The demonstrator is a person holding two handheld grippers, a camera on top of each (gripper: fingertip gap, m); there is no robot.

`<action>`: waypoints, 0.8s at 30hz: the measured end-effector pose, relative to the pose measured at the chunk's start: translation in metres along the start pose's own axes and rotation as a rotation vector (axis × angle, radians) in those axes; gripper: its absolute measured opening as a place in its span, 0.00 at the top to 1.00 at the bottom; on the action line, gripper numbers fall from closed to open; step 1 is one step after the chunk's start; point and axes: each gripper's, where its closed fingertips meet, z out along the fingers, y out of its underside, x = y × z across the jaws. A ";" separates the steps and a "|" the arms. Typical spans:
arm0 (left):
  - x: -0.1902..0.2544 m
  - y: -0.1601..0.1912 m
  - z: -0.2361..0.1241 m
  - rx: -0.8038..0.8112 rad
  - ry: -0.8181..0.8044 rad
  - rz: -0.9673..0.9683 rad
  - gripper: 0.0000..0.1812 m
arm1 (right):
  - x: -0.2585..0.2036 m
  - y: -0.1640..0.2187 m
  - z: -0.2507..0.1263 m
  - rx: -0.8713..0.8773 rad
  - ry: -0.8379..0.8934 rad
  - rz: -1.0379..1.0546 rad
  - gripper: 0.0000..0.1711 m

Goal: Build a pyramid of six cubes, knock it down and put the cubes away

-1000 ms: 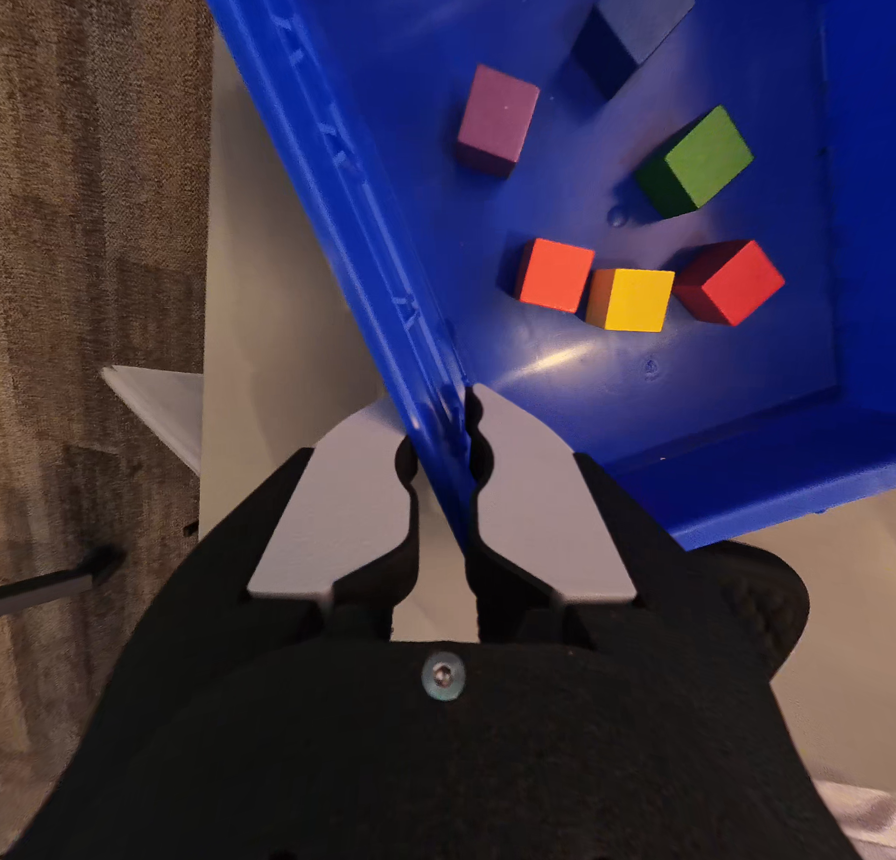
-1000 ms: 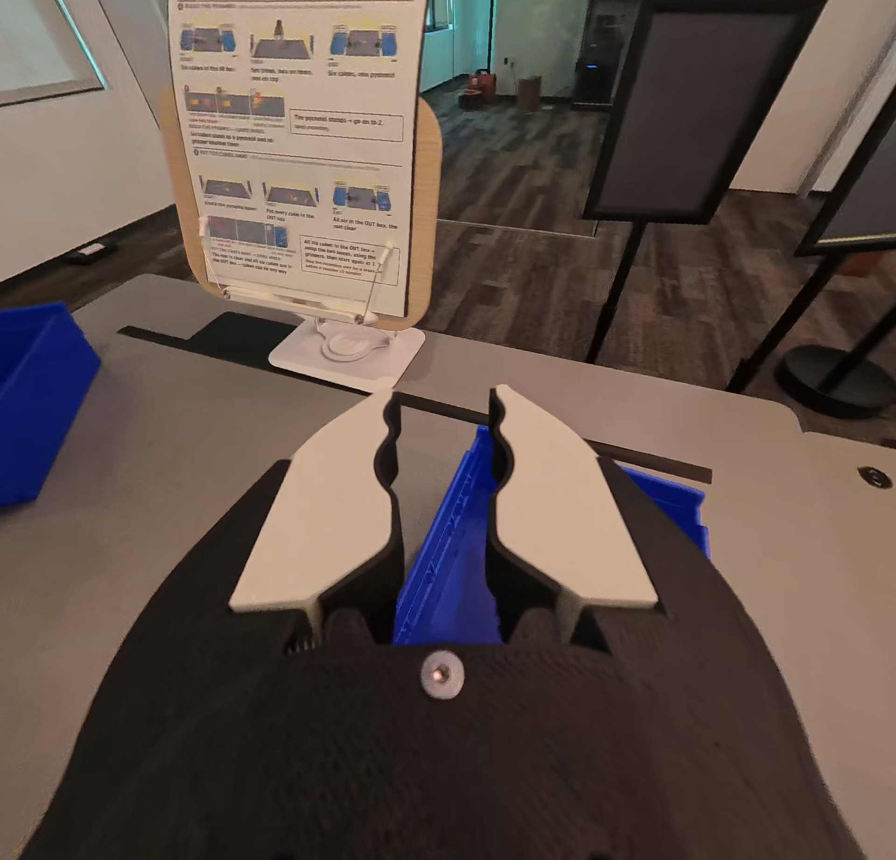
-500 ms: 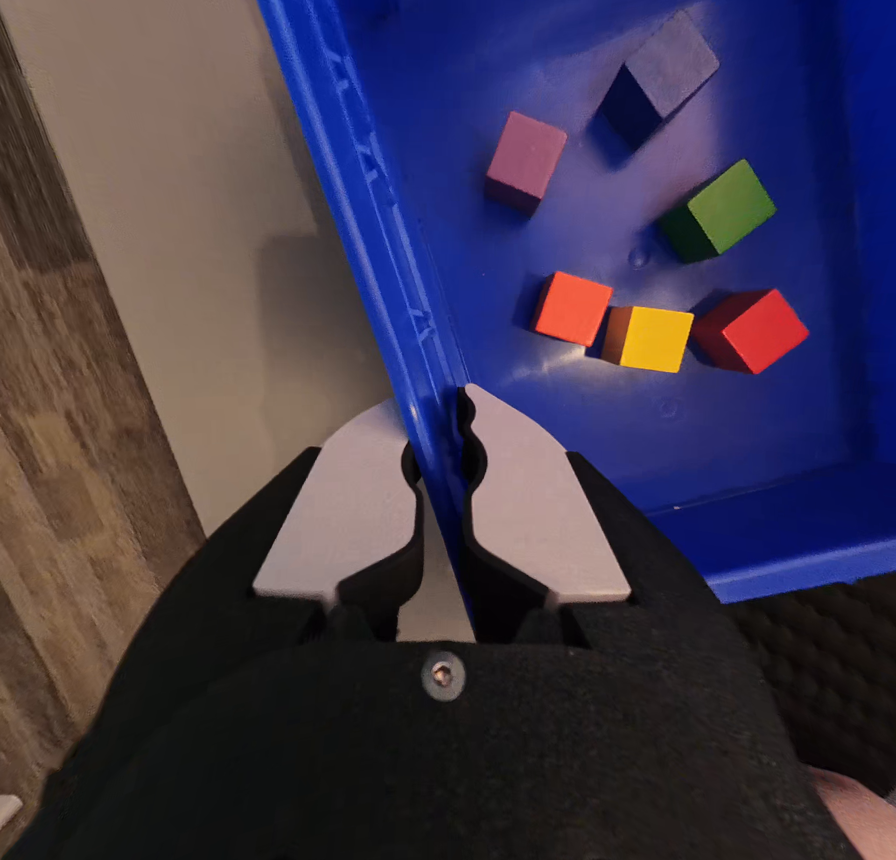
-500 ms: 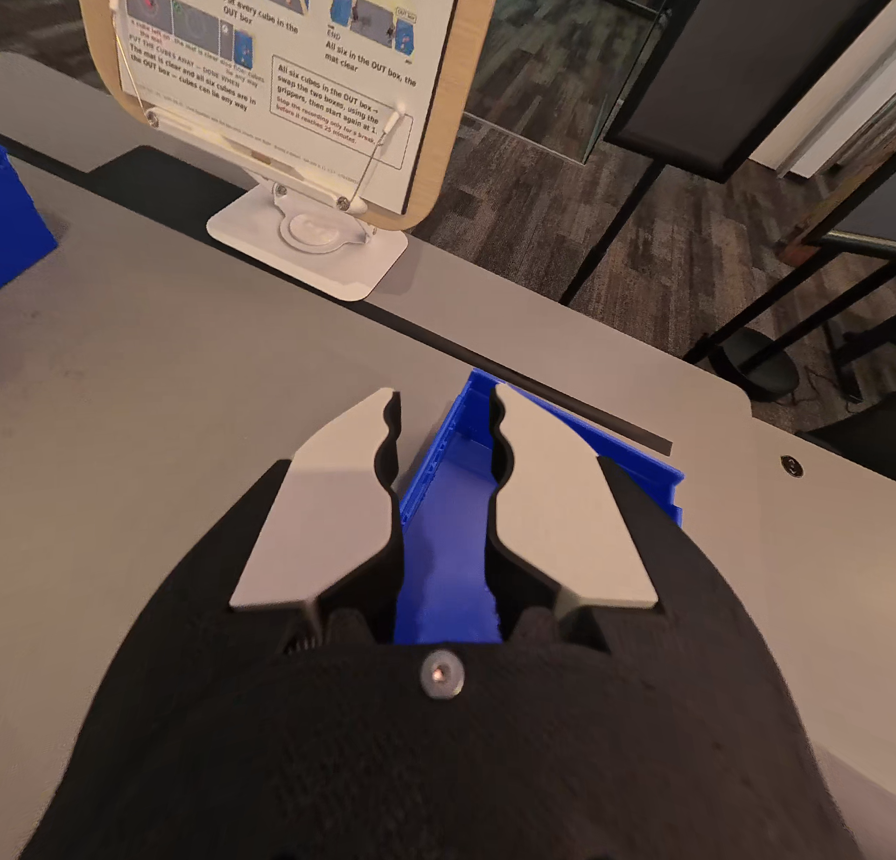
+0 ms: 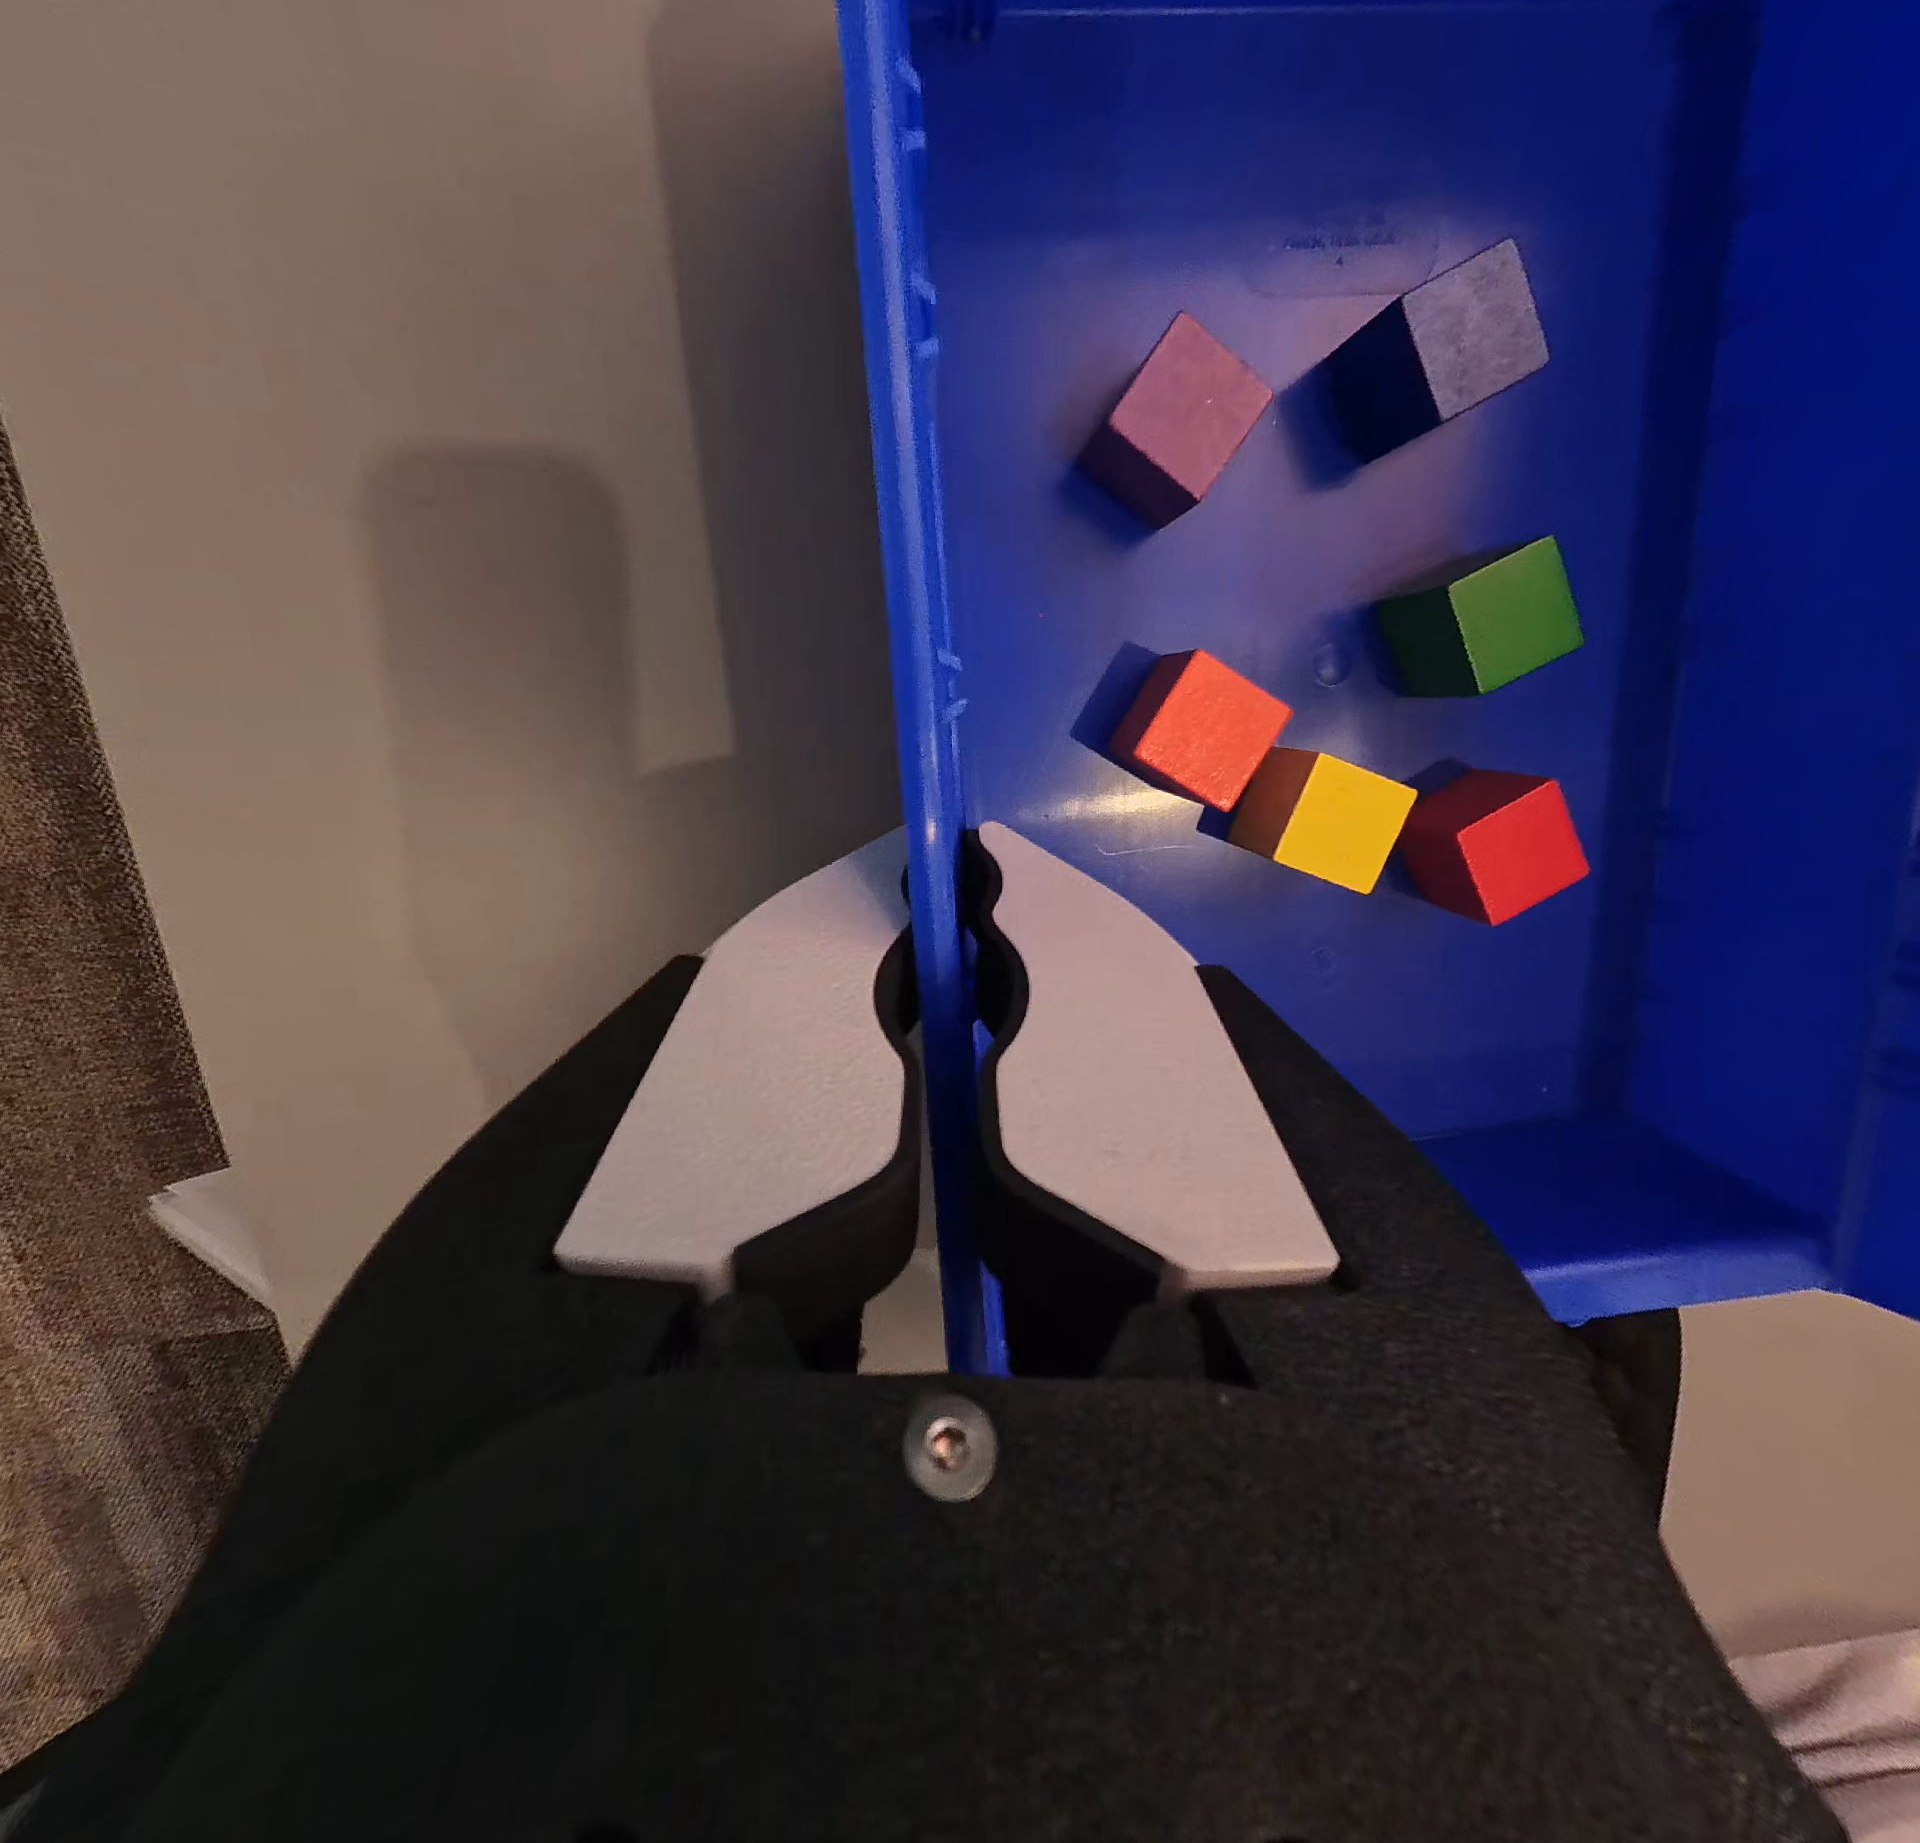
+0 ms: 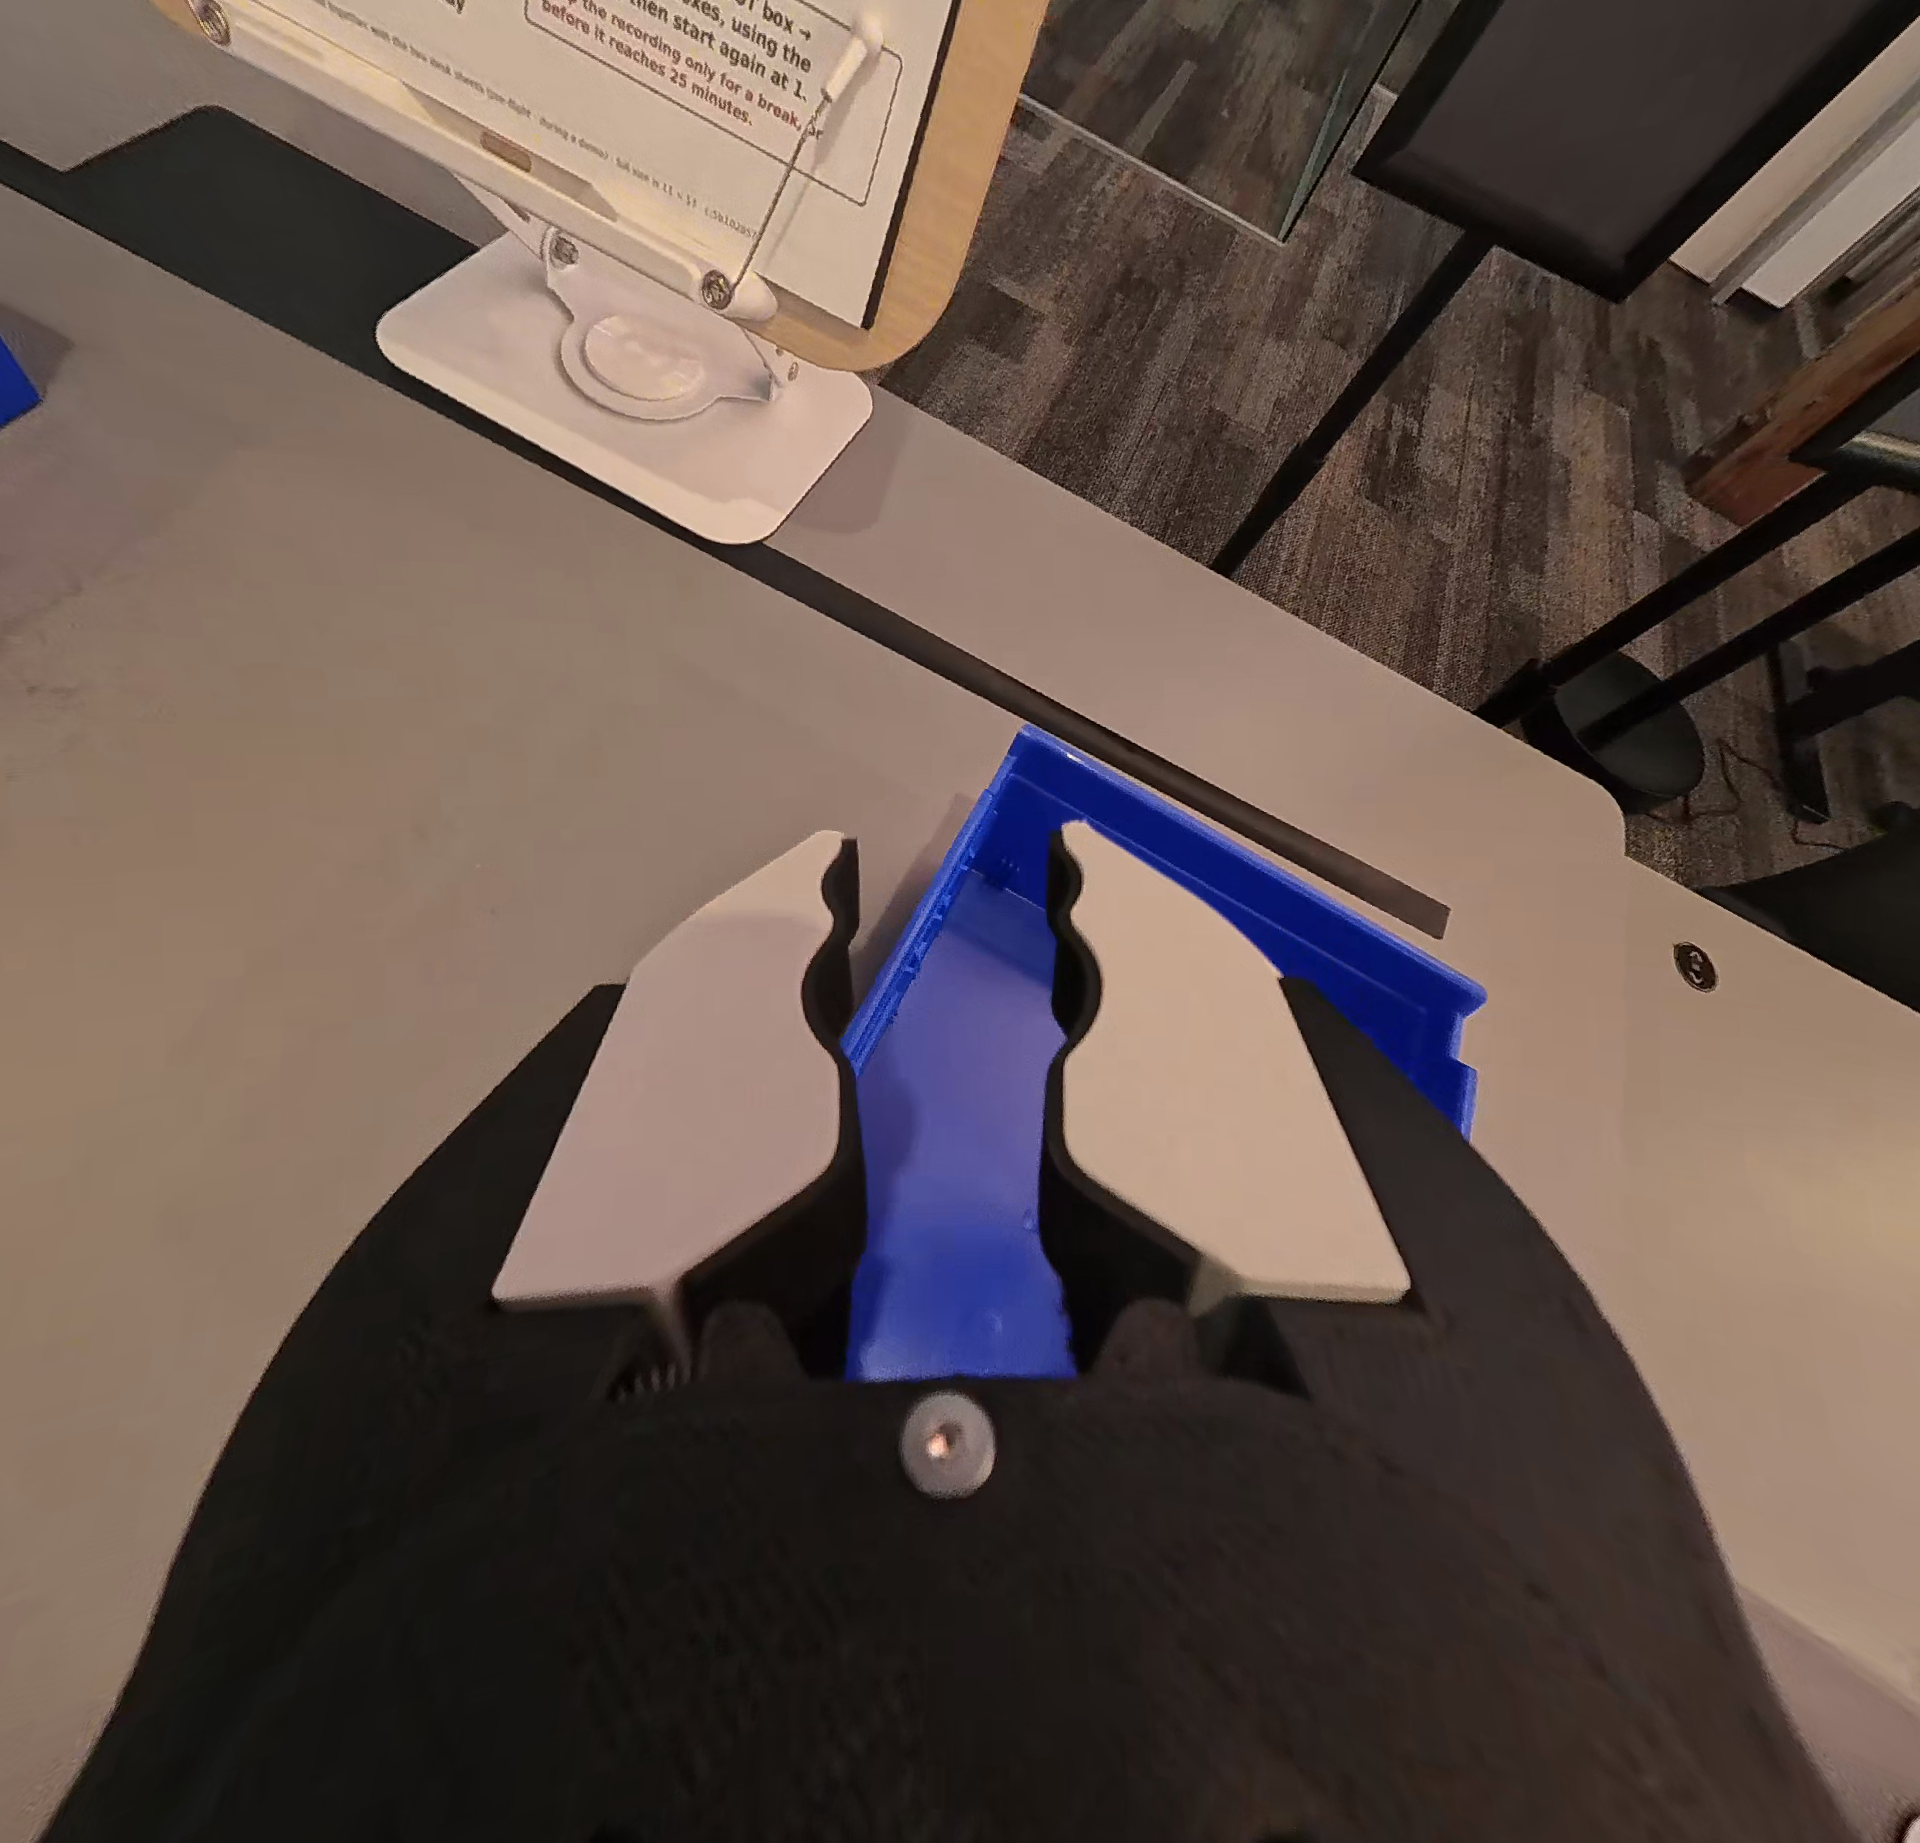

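Left gripper clamped on the side wall of a blue bin holding six cubes loosely scattered; right gripper parted astride the left wall of a second bin near the surface's far edge.

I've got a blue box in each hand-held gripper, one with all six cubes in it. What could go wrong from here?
1. The left hand-held gripper pinches only the thin side wall of the loaded blue box; it could twist or slip.
2. The cubes lie loose; the orange cube and yellow cube may slide if it tilts.
3. The right hand-held gripper straddles the empty blue box wall with a visible gap, so its hold looks unsure.
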 end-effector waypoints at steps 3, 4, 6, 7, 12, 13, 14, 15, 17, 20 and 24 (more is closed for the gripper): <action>0.000 -0.001 -0.001 0.003 -0.018 0.004 0.98 | 0.003 0.002 0.002 -0.007 0.005 0.003 0.79; 0.001 -0.005 -0.003 0.024 -0.014 0.008 0.95 | 0.003 0.002 0.002 -0.008 0.008 0.002 0.79; 0.004 -0.014 -0.012 0.087 -0.001 0.020 0.88 | 0.004 0.002 0.000 -0.004 0.016 -0.004 0.79; 0.000 -0.019 -0.021 0.128 -0.033 0.037 0.85 | 0.005 0.001 0.000 -0.002 0.020 -0.007 0.79; 0.034 -0.055 -0.108 0.550 -0.105 0.323 0.83 | 0.006 0.002 0.001 -0.006 0.027 -0.013 0.79; 0.054 -0.055 -0.120 0.610 -0.058 0.402 0.82 | 0.006 0.004 0.002 -0.012 0.024 -0.012 0.79; 0.071 -0.054 -0.126 0.656 -0.038 0.478 0.77 | 0.005 0.005 0.004 -0.020 0.021 -0.013 0.79; 0.079 -0.054 -0.127 0.682 -0.070 0.542 0.69 | 0.005 0.007 0.006 -0.031 0.020 -0.016 0.79; 0.089 -0.050 -0.110 0.586 -0.121 0.660 0.70 | 0.005 0.011 0.009 -0.052 0.024 -0.024 0.79; 0.122 -0.030 -0.073 0.417 0.057 0.807 0.79 | 0.004 0.014 0.011 -0.068 0.018 -0.031 0.79; 0.141 0.000 -0.036 0.173 0.204 0.874 0.80 | 0.004 0.018 0.013 -0.083 0.008 -0.034 0.79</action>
